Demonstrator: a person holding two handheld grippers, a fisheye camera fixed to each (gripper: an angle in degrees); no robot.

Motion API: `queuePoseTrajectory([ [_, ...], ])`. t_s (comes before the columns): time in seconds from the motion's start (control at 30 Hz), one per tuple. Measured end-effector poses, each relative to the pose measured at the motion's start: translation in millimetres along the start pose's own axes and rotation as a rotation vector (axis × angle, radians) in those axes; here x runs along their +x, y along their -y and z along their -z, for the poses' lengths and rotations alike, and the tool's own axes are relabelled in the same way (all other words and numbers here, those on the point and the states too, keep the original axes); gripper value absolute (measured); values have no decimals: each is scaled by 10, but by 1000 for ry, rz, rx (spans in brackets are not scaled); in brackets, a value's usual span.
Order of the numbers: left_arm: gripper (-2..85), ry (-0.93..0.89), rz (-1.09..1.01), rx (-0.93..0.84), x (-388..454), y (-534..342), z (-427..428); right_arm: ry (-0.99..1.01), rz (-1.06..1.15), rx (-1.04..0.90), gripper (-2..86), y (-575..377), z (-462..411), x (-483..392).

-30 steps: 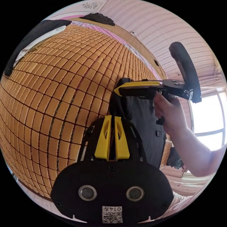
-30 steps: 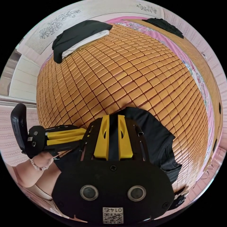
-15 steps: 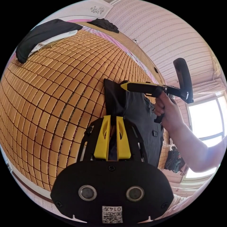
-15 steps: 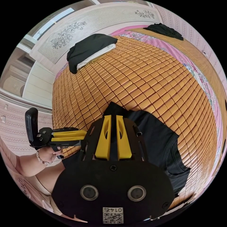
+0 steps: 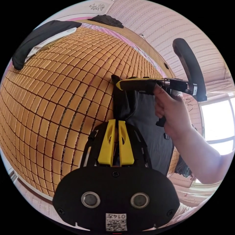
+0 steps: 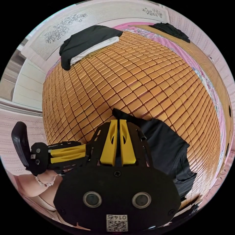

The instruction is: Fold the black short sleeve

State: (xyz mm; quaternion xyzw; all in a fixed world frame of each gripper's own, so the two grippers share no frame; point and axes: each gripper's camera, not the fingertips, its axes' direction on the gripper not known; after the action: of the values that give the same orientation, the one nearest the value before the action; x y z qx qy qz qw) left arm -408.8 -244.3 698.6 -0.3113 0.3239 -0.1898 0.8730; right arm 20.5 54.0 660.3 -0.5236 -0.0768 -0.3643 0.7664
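Both yellow plastic tongs, left [image 5: 115, 122] and right [image 6: 119, 121], pinch the limp black shirt [image 6: 166, 149] lying on the bed's tiled bamboo mat [image 6: 137, 80]; striped wallpaper [image 5: 169, 27] behind.

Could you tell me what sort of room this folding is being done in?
Most likely a bedroom: the black shirt lies on a bed covered by a bamboo tile mat, with a flowered headboard panel behind it and a bright window to one side.

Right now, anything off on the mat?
Nothing stands out. Both the left gripper and the right gripper pinch the black short sleeve shirt over the bamboo mat; a folded black-and-white stack sits tidy at its far end.
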Motion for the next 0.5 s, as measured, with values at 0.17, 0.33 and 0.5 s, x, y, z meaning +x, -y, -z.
queuePoseTrajectory([
  [0.17, 4, -101, -202, 189, 310, -173, 268, 189, -238, 303, 16, -725, 774, 539],
  [0.33, 62, -144, -354, 123, 588, -389, 127, 77, -453, 205, 43, -1613, 796, 959],
  [0.5, 69, -110, -415, 22, 836, -513, -284, 89, -451, 147, 71, -1785, 768, 1098],
])
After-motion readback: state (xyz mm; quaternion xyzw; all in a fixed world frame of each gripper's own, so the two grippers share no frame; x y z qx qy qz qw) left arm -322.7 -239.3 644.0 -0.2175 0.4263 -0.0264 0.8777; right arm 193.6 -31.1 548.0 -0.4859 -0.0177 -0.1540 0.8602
